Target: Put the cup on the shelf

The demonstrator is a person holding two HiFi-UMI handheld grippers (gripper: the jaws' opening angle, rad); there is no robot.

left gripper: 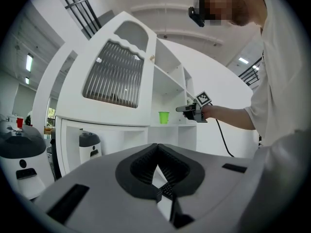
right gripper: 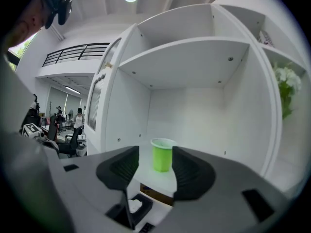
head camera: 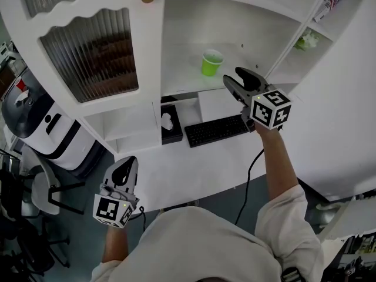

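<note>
The white cabinet (head camera: pixel 147 107) fills most of the head view, with a ribbed glass door (head camera: pixel 91 51) at its left and open compartments at its right. Below it runs the desk (head camera: pixel 194 169), which carries a keyboard (head camera: pixel 216 130) and a black tissue box (head camera: pixel 170 124). The cup (head camera: pixel 212 62), green and upright, stands on the shelf (head camera: pixel 176 78) of the wide middle compartment. It sits toward the right side and a little back from the front edge, so the placing itself looks done.

The right gripper (head camera: pixel 232 76) is just in front of the cup with its jaws apart and clear of it. In the right gripper view the cup shows through the gap between the jaws but further in, and nothing presses on its sides. The step in hand, I judge, is getting away clean. Keep the jaws wide and draw straight back along the line they point. Do not swing sideways until the tips are past the shelf edge, since a light cup like this would likely tip or slide at a small knock. The left gripper (head camera: pixel 125 164) hangs low beside the desk, jaws together on nothing, and has no part in this.

No writing can be read. The marker cubes bear only black-and-white squares, and a box (head camera: pixel 330 2) at the top right corner has print too small to make out
</note>
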